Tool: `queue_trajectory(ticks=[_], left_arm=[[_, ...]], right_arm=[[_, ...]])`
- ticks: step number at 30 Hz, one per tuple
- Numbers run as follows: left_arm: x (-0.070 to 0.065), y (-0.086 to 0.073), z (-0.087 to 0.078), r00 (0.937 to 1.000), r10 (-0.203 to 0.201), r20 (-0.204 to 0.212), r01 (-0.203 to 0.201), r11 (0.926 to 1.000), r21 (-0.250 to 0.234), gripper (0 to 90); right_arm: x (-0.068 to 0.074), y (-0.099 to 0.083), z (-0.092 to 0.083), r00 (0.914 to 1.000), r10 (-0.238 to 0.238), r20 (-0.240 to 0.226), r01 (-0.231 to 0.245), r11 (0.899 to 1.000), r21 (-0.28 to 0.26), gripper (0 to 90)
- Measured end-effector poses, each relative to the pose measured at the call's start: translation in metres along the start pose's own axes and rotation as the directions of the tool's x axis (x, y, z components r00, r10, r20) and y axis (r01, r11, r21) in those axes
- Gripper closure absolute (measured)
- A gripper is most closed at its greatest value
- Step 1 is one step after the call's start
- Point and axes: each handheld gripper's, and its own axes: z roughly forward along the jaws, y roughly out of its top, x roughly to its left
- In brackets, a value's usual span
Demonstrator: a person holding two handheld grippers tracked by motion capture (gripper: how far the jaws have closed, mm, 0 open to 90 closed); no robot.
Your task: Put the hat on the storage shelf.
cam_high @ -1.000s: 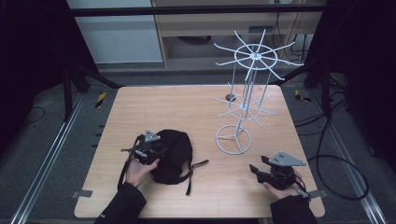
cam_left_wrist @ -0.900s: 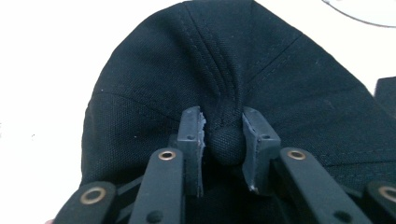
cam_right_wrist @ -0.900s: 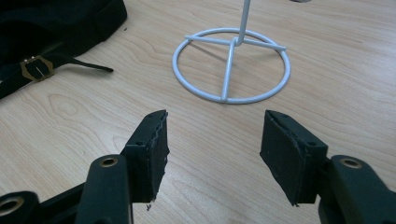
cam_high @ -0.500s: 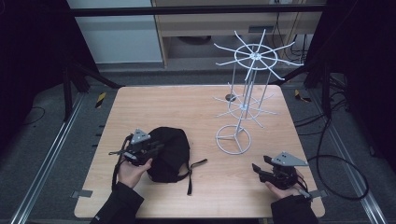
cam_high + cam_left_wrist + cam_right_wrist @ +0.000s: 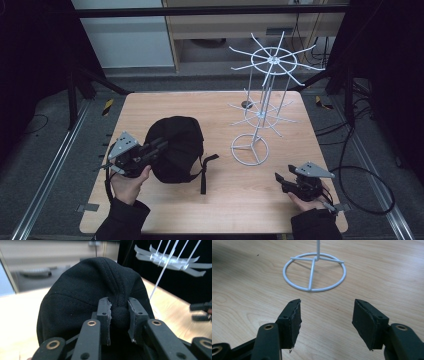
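Note:
A black cap (image 5: 182, 142) hangs lifted at the table's front left, its strap (image 5: 204, 175) trailing down to the wood. My left gripper (image 5: 159, 146) is shut on the cap; its jaws have just been closing. In the left gripper view the pads (image 5: 105, 312) pinch the button on the cap's crown (image 5: 80, 287), at my left gripper (image 5: 119, 315). My right gripper (image 5: 279, 179) rests low at the front right, open with nothing between its jaws, and stands open over bare wood (image 5: 325, 315). A white wire rack (image 5: 261, 112) stands right of centre.
The rack's ring base (image 5: 314, 272) lies just ahead of the right gripper and a little right of the cap (image 5: 250, 149). Its spoke arms (image 5: 172, 260) spread high above the table. The table edge (image 5: 210, 231) runs close to both hands.
The left hand has risen and drawn left with the cap, which now stands taller off the table. The right hand has stayed put.

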Motion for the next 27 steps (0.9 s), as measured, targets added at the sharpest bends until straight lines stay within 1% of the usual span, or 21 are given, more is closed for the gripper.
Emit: queue_trajectory(ticks=[3, 6, 7, 8, 9, 11, 14, 16, 17, 21, 22, 23, 24, 26, 27], left_arm=[[-0.003, 0.010, -0.004, 0.9999, -0.003, 0.016, 0.004, 0.9988, -0.049, 73.9], [-0.005, 0.021, -0.007, 0.9993, -0.007, 0.037, 0.011, 0.9948, -0.101, 73.8], [-0.005, 0.026, -0.009, 0.9988, -0.010, 0.048, 0.016, 0.9920, -0.125, 73.8], [-0.005, 0.028, -0.009, 0.9984, -0.013, 0.054, 0.020, 0.9905, -0.136, 73.8], [-0.006, 0.033, -0.010, 0.9980, -0.015, 0.062, 0.024, 0.9873, -0.157, 73.8], [-0.007, 0.039, -0.011, 0.9970, -0.021, 0.074, 0.034, 0.9821, -0.185, 73.9], [-0.009, 0.049, -0.012, 0.9963, -0.015, 0.084, 0.033, 0.9748, -0.221, 73.8], [-0.012, 0.056, -0.013, 0.9953, -0.015, 0.096, 0.038, 0.9678, -0.249, 73.9], [-0.014, 0.060, -0.014, 0.9946, -0.012, 0.103, 0.040, 0.9629, -0.267, 73.9], [-0.022, 0.074, -0.015, 0.9914, 0.003, 0.131, 0.038, 0.9515, -0.305, 73.9], [-0.024, 0.078, -0.015, 0.9906, 0.006, 0.136, 0.038, 0.9477, -0.317, 73.9], [-0.027, 0.084, -0.016, 0.9896, 0.011, 0.143, 0.038, 0.9424, -0.332, 73.9], [-0.030, 0.088, -0.017, 0.9887, 0.015, 0.149, 0.038, 0.9377, -0.345, 73.9], [-0.035, 0.095, -0.019, 0.9870, 0.031, 0.158, 0.029, 0.9308, -0.364, 74.0], [-0.037, 0.099, -0.019, 0.9861, 0.036, 0.162, 0.028, 0.9260, -0.376, 73.9]], right_arm=[[-0.002, -0.001, 0.000, 0.9999, -0.001, 0.017, 0.001, 1.000, -0.007, 39.3], [-0.004, -0.001, 0.000, 0.9996, -0.002, 0.028, 0.002, 1.000, -0.012, 38.5], [-0.004, -0.002, 0.000, 0.9996, -0.004, 0.029, 0.005, 1.000, -0.013, 38.0], [-0.004, -0.002, 0.000, 0.9995, 0.001, 0.030, 0.000, 1.000, -0.011, 37.7], [-0.005, -0.002, 0.001, 0.9994, -0.005, 0.033, 0.006, 1.000, -0.013, 37.4], [-0.005, -0.002, 0.001, 0.9995, -0.004, 0.033, 0.004, 1.000, -0.009, 37.0], [-0.005, -0.003, 0.001, 0.9994, -0.009, 0.035, 0.009, 1.000, -0.011, 36.6], [-0.005, -0.003, 0.002, 0.9991, -0.016, 0.039, 0.016, 1.000, -0.012, 36.4], [-0.005, -0.003, 0.002, 0.9991, -0.018, 0.040, 0.018, 1.000, -0.011, 36.3], [-0.005, -0.003, 0.003, 0.9989, -0.019, 0.042, 0.020, 1.000, -0.010, 36.0], [-0.005, -0.003, 0.003, 0.9991, -0.015, 0.040, 0.016, 1.000, -0.008, 36.0], [-0.005, -0.003, 0.003, 0.9987, -0.025, 0.044, 0.026, 1.000, -0.011, 36.0], [-0.005, -0.003, 0.003, 0.9987, -0.024, 0.046, 0.025, 1.000, -0.010, 35.9], [-0.005, -0.003, 0.003, 0.9989, -0.018, 0.043, 0.018, 1.000, -0.009, 35.9], [-0.005, -0.003, 0.003, 0.9989, -0.018, 0.044, 0.019, 1.000, -0.009, 35.9]])
